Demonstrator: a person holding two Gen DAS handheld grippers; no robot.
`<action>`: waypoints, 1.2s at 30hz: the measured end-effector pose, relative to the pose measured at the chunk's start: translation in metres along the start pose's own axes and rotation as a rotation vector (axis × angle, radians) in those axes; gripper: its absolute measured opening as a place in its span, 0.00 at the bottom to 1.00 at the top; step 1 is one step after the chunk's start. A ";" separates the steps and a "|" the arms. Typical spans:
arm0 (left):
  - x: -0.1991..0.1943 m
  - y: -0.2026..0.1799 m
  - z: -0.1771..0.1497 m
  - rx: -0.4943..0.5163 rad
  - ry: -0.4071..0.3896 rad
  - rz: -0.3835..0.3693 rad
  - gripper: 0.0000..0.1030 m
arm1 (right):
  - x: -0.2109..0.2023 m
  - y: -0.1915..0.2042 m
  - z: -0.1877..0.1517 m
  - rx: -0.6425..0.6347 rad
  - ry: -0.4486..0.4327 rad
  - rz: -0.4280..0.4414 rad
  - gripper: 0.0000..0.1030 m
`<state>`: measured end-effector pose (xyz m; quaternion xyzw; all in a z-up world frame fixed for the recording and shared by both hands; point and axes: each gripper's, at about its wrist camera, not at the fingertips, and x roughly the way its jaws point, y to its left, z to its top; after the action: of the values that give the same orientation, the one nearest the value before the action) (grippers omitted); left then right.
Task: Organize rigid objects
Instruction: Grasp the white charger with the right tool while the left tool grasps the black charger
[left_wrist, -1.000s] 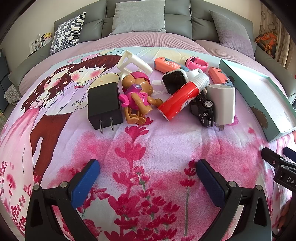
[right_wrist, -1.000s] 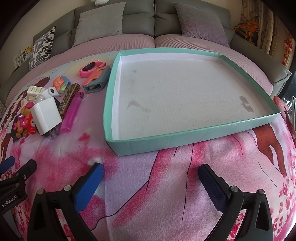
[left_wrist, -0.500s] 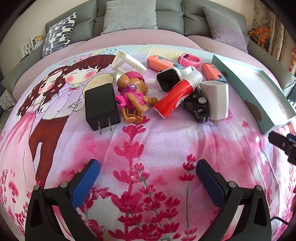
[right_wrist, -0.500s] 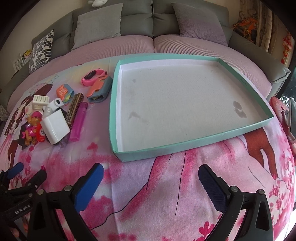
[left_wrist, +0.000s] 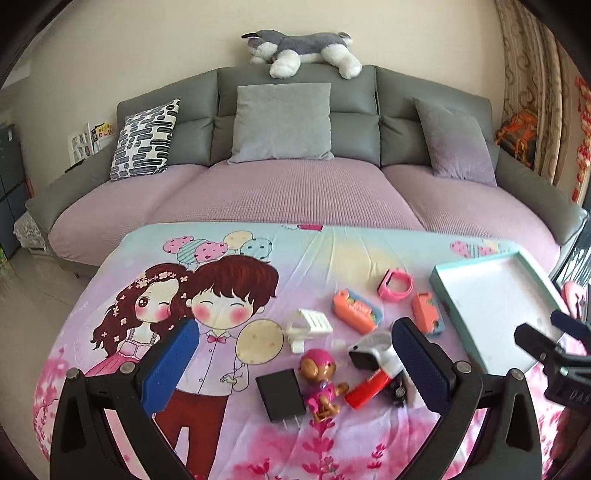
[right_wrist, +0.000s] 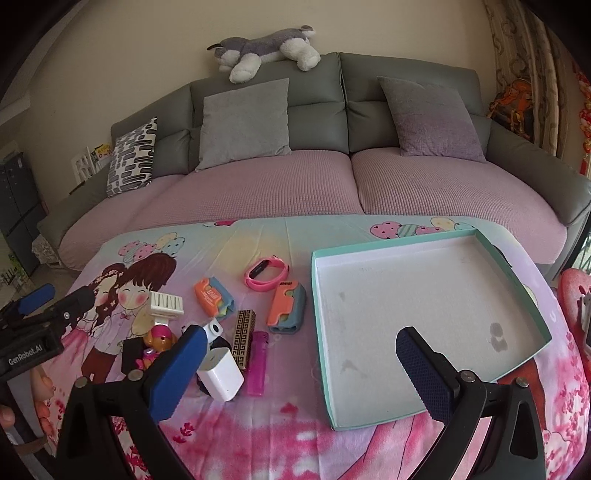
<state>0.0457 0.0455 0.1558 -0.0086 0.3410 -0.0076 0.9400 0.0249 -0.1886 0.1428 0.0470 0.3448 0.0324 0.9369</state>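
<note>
Small objects lie clustered on the cartoon-print cloth: a black charger (left_wrist: 280, 395), a pink dog toy (left_wrist: 321, 384), a red-and-white tube (left_wrist: 371, 386), a white clip (left_wrist: 308, 326), an orange case (left_wrist: 352, 308) and a pink wristband (left_wrist: 395, 286). To their right lies the empty teal tray (right_wrist: 317, 332). Beside it are a white charger (right_wrist: 221, 373), a pink lighter (right_wrist: 258, 363), a patterned harmonica (right_wrist: 243, 343) and an orange-blue case (right_wrist: 286, 308). My left gripper (left_wrist: 295, 332) hangs open above the cluster. Also open and holding nothing, my right gripper (right_wrist: 301, 334) hovers over the tray's near-left corner.
A grey sofa (left_wrist: 295, 110) with several cushions stands behind the table, and a plush husky (left_wrist: 303, 48) lies on its backrest. Curtains (left_wrist: 535, 92) hang at the right. The cloth's far half (left_wrist: 332, 251) carries no objects.
Both grippers have pulled back and tilted up, so the objects and tray look farther off and the sofa and wall have come into view. Both stay open. Nothing on the cloth moved.
</note>
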 end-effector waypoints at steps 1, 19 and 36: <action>0.001 0.002 0.006 -0.023 0.001 -0.005 1.00 | -0.001 0.003 0.004 -0.004 -0.010 0.007 1.00; 0.037 0.019 -0.011 -0.293 0.184 0.163 1.00 | 0.035 0.017 -0.001 0.023 0.026 0.072 1.00; 0.088 0.048 -0.065 -0.400 0.356 0.128 1.00 | 0.086 0.042 -0.044 -0.022 0.254 0.095 0.95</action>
<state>0.0721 0.0910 0.0489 -0.1711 0.4954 0.1182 0.8434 0.0605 -0.1358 0.0587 0.0487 0.4579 0.0860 0.8835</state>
